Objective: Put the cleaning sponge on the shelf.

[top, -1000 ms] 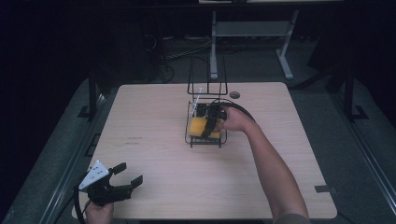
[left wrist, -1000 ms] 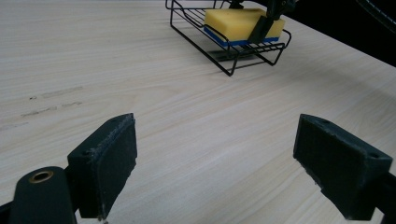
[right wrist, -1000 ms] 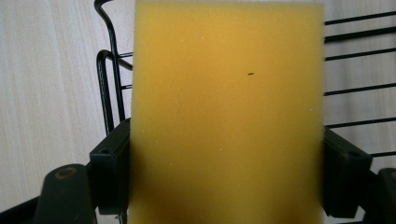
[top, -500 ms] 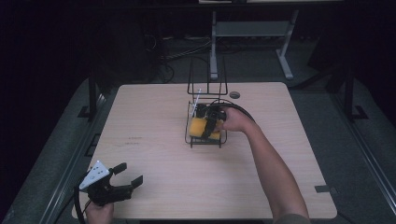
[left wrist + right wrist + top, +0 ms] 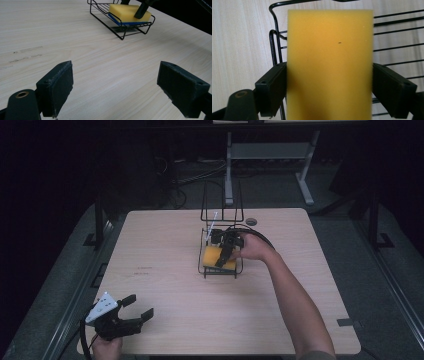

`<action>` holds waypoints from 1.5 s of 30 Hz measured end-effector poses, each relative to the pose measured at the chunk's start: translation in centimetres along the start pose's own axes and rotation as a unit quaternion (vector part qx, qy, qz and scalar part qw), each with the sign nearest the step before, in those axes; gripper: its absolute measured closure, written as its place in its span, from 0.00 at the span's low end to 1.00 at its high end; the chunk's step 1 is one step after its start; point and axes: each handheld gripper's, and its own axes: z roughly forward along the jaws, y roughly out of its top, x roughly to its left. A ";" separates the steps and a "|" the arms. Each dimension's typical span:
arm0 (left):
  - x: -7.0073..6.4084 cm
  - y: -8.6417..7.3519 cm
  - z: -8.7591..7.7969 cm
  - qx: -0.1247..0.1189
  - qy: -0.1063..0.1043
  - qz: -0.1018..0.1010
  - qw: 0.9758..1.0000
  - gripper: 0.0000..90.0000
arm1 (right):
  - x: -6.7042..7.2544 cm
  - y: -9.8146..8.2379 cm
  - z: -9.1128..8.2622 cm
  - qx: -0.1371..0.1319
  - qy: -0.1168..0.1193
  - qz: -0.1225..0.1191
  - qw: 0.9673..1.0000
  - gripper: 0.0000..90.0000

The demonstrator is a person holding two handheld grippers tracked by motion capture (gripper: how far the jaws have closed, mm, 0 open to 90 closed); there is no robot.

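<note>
Your right gripper [image 5: 226, 251] has its jaws on both long sides of the yellow foam sponge with the blue underside [image 5: 329, 62], which lies flat in the black wire rack [image 5: 220, 265] mid-table. The sponge's long axis runs straight out along the jaws, so I'd pull straight up. Your left gripper [image 5: 122, 85] is wide open, holding nothing, near the table's front-left edge, well apart from the rack.

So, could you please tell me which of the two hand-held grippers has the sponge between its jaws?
The right hand-held gripper: its jaws flank the yellow sponge over the wire rack. The left hand-held gripper is open over bare table.
</note>
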 end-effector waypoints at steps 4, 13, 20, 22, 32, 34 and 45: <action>-0.1 0.0 0.1 0.001 -0.001 0.000 1.000 0.14 | 0.1 -0.1 -0.6 -0.007 -0.002 0.000 1.000 0.19; -0.2 0.0 0.1 0.002 -0.002 0.001 1.000 0.14 | 0.5 -0.3 -1.5 -0.015 -0.007 0.000 1.000 0.19; -0.2 0.0 0.1 0.001 -0.003 0.001 1.000 0.14 | 1.3 0.1 -1.9 -0.012 -0.008 -0.011 1.000 0.19; -0.2 0.0 0.1 0.001 -0.003 0.002 1.000 0.14 | 1.5 0.2 -2.0 -0.015 -0.008 -0.012 1.000 0.19; -0.2 0.1 0.2 0.001 -0.003 0.000 1.000 0.14 | 2.6 0.6 -2.4 -0.010 -0.007 -0.018 1.000 0.18; -0.2 0.1 0.2 0.000 -0.003 -0.002 1.000 0.14 | 2.7 0.7 -2.4 -0.009 -0.006 -0.020 1.000 0.18; -0.2 0.1 0.1 0.001 -0.002 0.001 1.000 0.14 | 3.6 0.4 -2.4 -0.019 0.004 -0.020 1.000 0.18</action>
